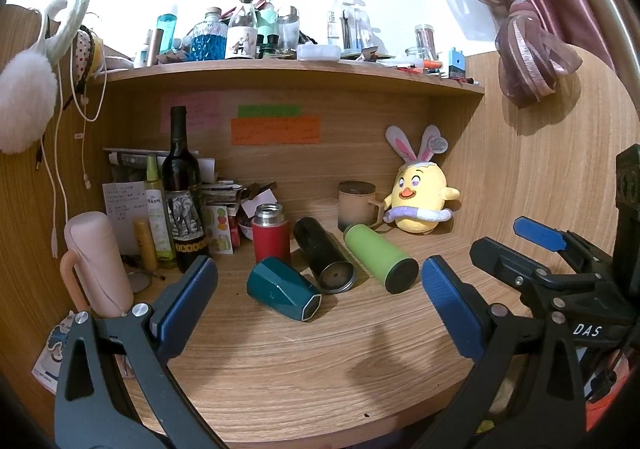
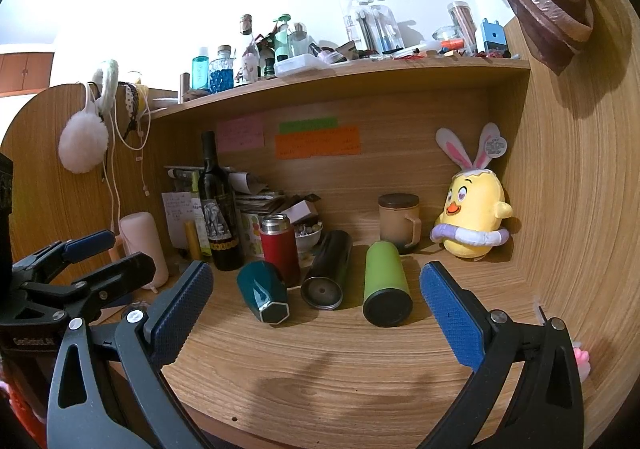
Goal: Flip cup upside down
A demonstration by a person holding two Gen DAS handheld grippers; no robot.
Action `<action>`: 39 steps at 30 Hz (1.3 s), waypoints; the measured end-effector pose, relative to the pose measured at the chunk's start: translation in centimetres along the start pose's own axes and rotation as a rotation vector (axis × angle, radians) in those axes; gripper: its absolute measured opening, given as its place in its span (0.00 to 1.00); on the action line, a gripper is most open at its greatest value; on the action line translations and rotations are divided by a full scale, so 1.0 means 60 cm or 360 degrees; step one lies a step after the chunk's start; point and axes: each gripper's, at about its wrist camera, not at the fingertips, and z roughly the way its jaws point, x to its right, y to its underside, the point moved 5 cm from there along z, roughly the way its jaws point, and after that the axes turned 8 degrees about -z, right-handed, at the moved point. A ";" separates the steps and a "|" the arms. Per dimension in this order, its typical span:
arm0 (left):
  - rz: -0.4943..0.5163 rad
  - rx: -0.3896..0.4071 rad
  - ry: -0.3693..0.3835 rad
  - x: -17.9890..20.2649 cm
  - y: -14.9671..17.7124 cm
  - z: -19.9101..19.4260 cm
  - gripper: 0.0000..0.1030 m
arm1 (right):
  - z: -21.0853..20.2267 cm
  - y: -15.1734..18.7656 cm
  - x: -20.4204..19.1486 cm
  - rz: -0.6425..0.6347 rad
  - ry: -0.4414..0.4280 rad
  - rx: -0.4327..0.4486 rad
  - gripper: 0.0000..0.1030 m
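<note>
Three cups lie on their sides on the wooden desk [image 1: 304, 369]: a teal faceted cup [image 1: 282, 288] [image 2: 262, 293], a black flask [image 1: 324, 254] [image 2: 328, 269] and a green flask [image 1: 380, 257] [image 2: 385, 283]. A red flask [image 1: 271, 234] [image 2: 280, 245] stands upright behind them. My left gripper [image 1: 316, 305] is open and empty, hovering in front of the teal cup. My right gripper [image 2: 316, 313] is open and empty, in front of the black and green flasks. The right gripper also shows at the right of the left wrist view [image 1: 520, 249].
A beige lidded mug [image 1: 357, 204] and a yellow chick plush [image 1: 422, 197] stand at the back right. A wine bottle [image 1: 183, 197], small bottles, papers and a pink bottle [image 1: 98, 261] crowd the left. A cluttered shelf [image 1: 296, 69] hangs above. Wooden walls close both sides.
</note>
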 end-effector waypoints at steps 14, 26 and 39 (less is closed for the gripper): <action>0.0002 0.0013 0.0006 0.002 0.001 -0.006 1.00 | -0.003 -0.005 -0.001 -0.0001 -0.0003 0.0007 1.00; 0.0003 0.0013 0.0009 0.002 0.001 -0.006 1.00 | -0.005 -0.009 0.000 -0.0004 -0.0001 0.0009 1.00; 0.0000 0.0007 0.0012 0.001 0.001 -0.008 1.00 | -0.006 -0.007 0.001 0.0002 0.0000 0.0012 1.00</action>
